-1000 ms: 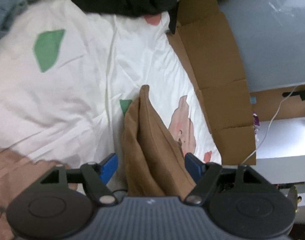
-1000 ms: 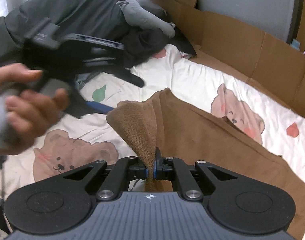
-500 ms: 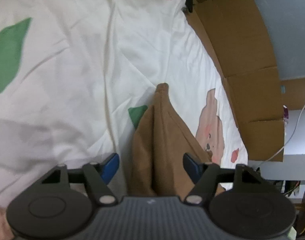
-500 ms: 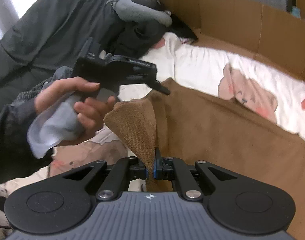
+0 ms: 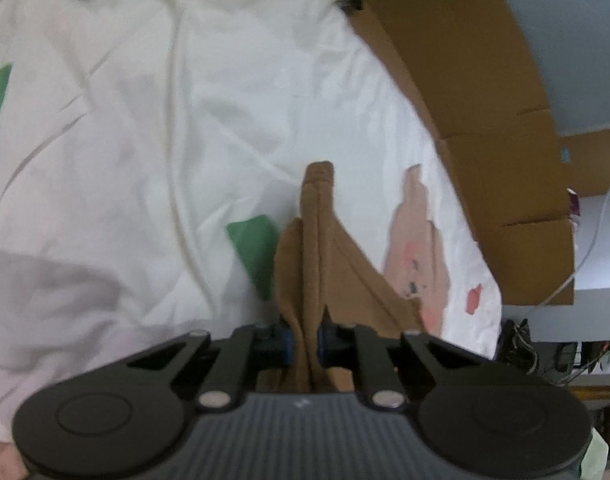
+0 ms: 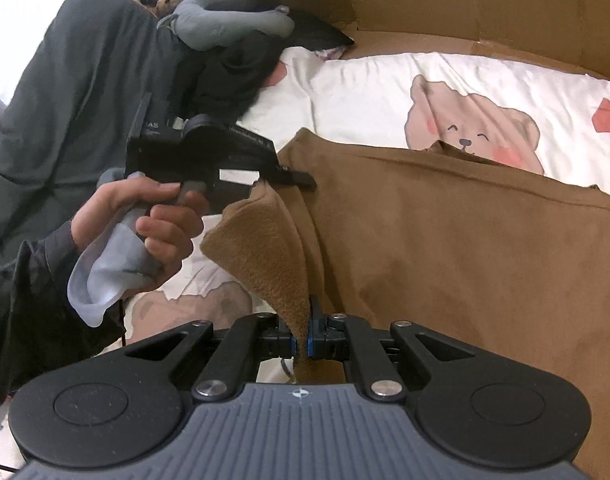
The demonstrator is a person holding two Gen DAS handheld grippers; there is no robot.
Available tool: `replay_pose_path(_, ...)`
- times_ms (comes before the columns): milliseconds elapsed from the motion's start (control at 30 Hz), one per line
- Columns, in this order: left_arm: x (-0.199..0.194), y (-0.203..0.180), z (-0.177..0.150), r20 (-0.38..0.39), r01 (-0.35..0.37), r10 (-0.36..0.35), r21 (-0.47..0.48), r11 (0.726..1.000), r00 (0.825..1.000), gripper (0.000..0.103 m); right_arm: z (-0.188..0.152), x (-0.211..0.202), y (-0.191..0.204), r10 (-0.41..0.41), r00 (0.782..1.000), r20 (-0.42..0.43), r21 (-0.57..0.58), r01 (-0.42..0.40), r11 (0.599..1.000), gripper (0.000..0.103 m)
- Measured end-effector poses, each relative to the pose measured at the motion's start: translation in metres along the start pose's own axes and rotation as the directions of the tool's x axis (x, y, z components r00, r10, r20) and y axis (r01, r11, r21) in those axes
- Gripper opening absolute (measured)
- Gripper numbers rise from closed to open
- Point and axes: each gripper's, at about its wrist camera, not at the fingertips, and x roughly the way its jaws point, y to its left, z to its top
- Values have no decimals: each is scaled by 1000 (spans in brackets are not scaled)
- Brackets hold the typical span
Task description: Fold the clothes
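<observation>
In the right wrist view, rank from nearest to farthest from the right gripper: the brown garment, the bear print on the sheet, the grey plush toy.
1. Brown garment: its lifted edge is pinched in the right gripper.
2. Bear print: on the white sheet, up and to the right, just past the garment's far edge.
3. Grey plush toy: upper left, lying on the dark clothes at the far end.

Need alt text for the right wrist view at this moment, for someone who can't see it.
The right gripper pinches an edge of a brown garment spread over a white bear-print sheet. To the left, a hand holds the left gripper at the garment's raised corner; dark clothes and cardboard lie behind.
</observation>
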Motion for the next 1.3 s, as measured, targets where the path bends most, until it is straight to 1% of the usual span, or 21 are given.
replay_pose_path(67,-4,-11,-1,9,3,-4,17,1000,1000,10,-1,-4,-1,10,1000,7,7,-10,1000,3)
replay_pose_path(133,-9,-21,-3,16,12,-12,29,1000,1000,10,-2,-7,-5,24,1000,0,42,-24,999,3)
replay_pose_path(200,-13,-32,-5,24,22,-23,40,999,999,10,-4,-12,-6,8,1000,7,32,-8,999,3)
replay_pose_path(433,-18,-81,-21,47,67,-74,128,990,996,10,-25,-35,-10,-1,1000,27,38,0,999,3)
replay_pose_path(667,-16,-125,-42,48,108,-118,183,977,992,10,-40,-70,-25,-35,996,82,48,32,998,3)
replay_pose_path(767,-11,-143,-50,42,118,-129,204,972,991,10,-49,-80,-34,-33,995,98,56,28,998,3)
replay_pose_path(933,4,-173,-67,14,142,-150,244,959,989,10,-63,-97,-48,-54,991,123,73,45,996,3)
replay_pose_path(1033,15,-189,-75,-2,156,-160,251,955,987,10,-70,-108,-57,-54,988,145,81,43,996,3)
replay_pose_path(1200,37,-216,-87,-31,175,-173,274,946,984,11,-83,-122,-82,-39,985,167,101,22,995,3)
replay_pose_path(1300,56,-230,-98,-50,173,-166,288,942,985,11,-90,-128,-100,-38,985,171,145,13,989,3)
